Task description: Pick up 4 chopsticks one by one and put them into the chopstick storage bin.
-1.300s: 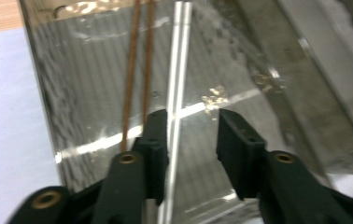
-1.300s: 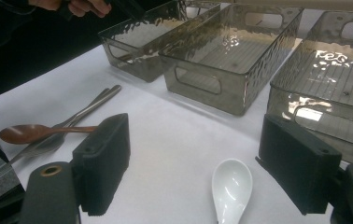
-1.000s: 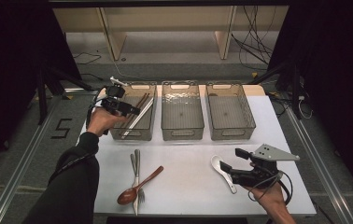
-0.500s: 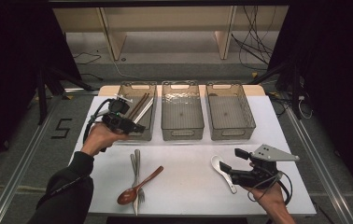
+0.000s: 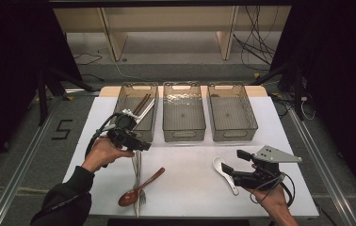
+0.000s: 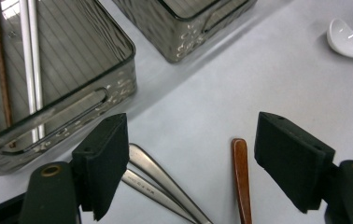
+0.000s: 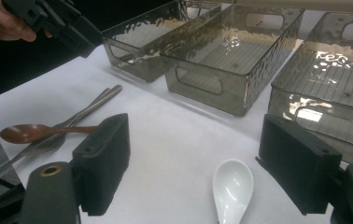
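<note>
White table (image 5: 195, 188) under dark surrounds: your left gripper (image 5: 138, 143) has come back from the left bin (image 5: 125, 96), where chopsticks (image 5: 141, 104) lie, its empty jaws just opened wide over the forks (image 6: 165, 182) and wooden spoon (image 6: 241, 177), likely next. Your right gripper (image 5: 228, 172) hovers open over the white spoon (image 7: 231, 189).

Cutlery and trays sitting on the bench (image 5: 270, 122), counted.
Three clear trays (image 5: 184, 113) are standing in a row; two metal forks (image 5: 137, 165), one wooden spoon (image 5: 139, 188) and one white spoon (image 5: 225, 173) are lying before them.
</note>
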The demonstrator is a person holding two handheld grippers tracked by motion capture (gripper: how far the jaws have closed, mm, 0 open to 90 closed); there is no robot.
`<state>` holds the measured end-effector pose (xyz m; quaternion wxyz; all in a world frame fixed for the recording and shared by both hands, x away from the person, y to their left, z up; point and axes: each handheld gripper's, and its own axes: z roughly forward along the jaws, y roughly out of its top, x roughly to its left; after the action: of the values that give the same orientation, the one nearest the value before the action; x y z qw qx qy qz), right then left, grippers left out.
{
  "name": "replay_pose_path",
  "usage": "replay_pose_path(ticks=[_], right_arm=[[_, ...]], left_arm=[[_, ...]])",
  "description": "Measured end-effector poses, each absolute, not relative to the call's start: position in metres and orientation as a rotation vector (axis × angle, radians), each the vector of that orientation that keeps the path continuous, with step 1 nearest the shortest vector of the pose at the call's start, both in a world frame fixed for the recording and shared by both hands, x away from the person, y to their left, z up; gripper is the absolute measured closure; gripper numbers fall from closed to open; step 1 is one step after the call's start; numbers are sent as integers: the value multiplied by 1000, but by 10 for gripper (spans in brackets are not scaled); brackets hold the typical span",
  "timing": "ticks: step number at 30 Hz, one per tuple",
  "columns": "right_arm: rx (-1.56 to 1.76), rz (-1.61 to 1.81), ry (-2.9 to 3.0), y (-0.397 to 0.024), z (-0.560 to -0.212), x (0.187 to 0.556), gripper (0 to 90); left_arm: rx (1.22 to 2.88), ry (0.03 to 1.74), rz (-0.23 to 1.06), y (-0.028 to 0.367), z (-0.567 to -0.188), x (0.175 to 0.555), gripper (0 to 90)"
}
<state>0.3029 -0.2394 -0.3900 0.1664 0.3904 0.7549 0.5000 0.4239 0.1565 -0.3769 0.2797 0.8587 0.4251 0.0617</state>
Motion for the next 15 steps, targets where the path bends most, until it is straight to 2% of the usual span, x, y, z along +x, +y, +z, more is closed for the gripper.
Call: replay_pose_path(ticks=[15], right_arm=[[1119,1429,2141,-243,-390,302,256]], left_arm=[[2350,1093,132,141,-389,407,230]])
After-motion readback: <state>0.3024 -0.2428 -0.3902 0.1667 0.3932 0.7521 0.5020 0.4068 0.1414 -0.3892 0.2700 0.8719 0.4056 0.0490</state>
